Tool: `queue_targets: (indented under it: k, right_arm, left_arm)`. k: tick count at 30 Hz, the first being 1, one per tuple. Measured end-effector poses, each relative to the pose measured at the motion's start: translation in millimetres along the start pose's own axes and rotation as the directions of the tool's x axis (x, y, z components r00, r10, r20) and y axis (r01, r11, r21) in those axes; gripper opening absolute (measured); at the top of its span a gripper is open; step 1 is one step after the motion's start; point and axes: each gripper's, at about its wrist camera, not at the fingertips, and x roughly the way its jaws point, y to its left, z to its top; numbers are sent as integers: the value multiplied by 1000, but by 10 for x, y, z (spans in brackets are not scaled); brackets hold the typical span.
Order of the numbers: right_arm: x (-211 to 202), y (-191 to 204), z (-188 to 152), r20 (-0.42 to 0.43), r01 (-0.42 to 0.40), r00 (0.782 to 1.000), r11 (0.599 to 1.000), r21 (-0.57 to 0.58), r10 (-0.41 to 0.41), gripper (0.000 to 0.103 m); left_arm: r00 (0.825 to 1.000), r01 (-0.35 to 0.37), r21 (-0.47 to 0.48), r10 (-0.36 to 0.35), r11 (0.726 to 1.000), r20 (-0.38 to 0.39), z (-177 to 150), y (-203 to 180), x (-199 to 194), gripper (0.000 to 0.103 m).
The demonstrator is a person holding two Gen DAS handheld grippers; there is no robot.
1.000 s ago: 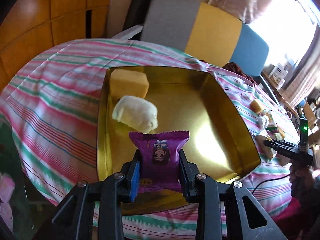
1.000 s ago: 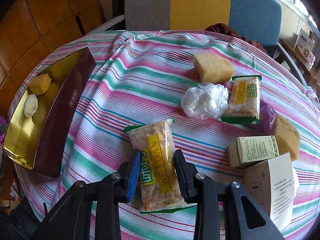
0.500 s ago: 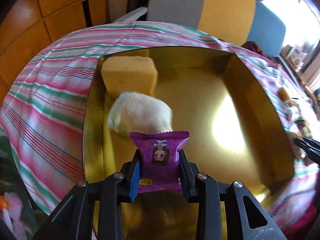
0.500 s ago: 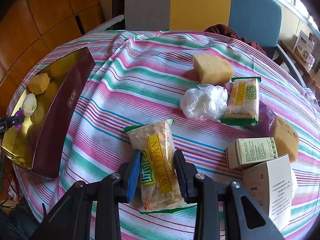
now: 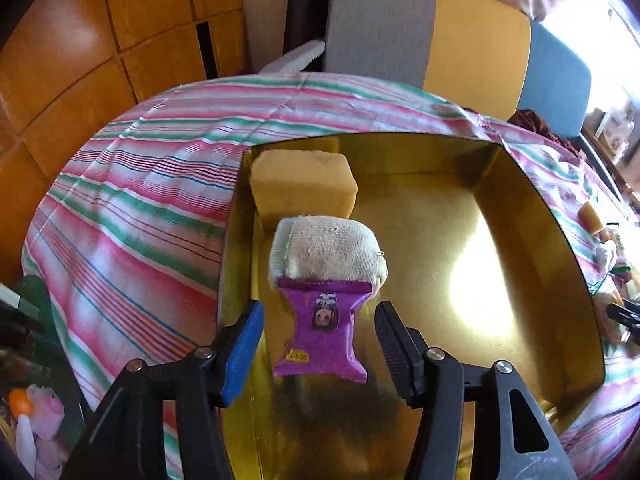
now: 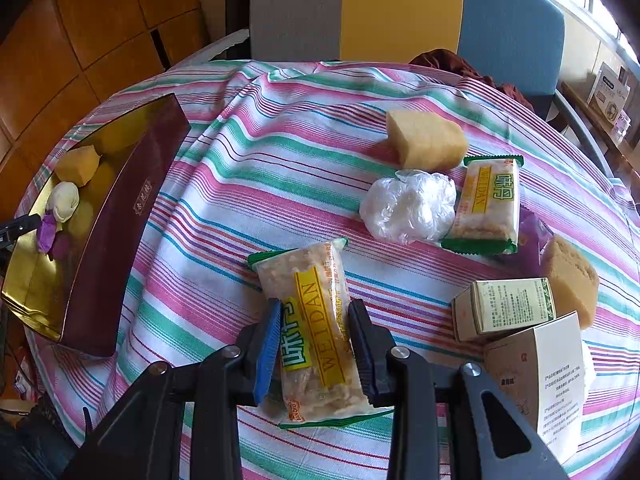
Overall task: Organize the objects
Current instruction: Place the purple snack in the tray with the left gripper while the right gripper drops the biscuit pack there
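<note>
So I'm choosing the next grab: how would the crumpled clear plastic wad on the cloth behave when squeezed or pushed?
The plastic wad looks thin and crinkled, so it would probably crush between the jaws. It seems light, so a push would likely skid it across the striped cloth. Its glossy film may slip.

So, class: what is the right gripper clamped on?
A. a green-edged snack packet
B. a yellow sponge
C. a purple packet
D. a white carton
A: the right gripper has its pads pressed on both sides of the green-edged snack packet on the striped cloth.
</note>
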Motion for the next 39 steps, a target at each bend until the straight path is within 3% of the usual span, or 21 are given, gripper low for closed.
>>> queue_targets:
  k: [9, 15, 19, 23, 29, 35, 37, 39]
  right_arm:
    - [-62, -53, 7, 16, 17, 1000, 999, 40, -18, 33]
    - [-394, 104, 95, 82, -24, 996, 996, 83, 18, 33]
    - [-654, 568, 229, 139, -117, 984, 993, 26, 112, 33]
    - [-719, 1267, 386, 131, -234, 961, 968, -93, 245, 33]
    - [-402, 2263, 518, 14, -365, 927, 909, -200, 375, 33]
    - [24, 3078, 437, -130, -427, 904, 843, -325, 408, 34]
    - [95, 3283, 358, -174, -458, 889, 810, -366, 424, 38]
    - [133, 3417, 274, -189, -458, 889, 795, -397, 418, 42]
  left_arm:
    - [996, 9, -93, -1, 996, 92, -150, 295, -413, 60]
    - [993, 22, -150, -4, 988, 118, -192, 500, -530, 60]
    - [990, 36, -190, -9, 981, 139, -212, 637, -584, 60]
    - [989, 51, -220, -18, 974, 148, -260, 746, -611, 60]
    - [987, 47, -251, -6, 967, 160, -360, 942, -657, 62]
    - [986, 41, -276, 6, 960, 167, -443, 1088, -680, 66]
    - [986, 47, -284, 1, 958, 169, -454, 1112, -678, 68]
    - [985, 54, -292, -3, 955, 170, -465, 1125, -672, 71]
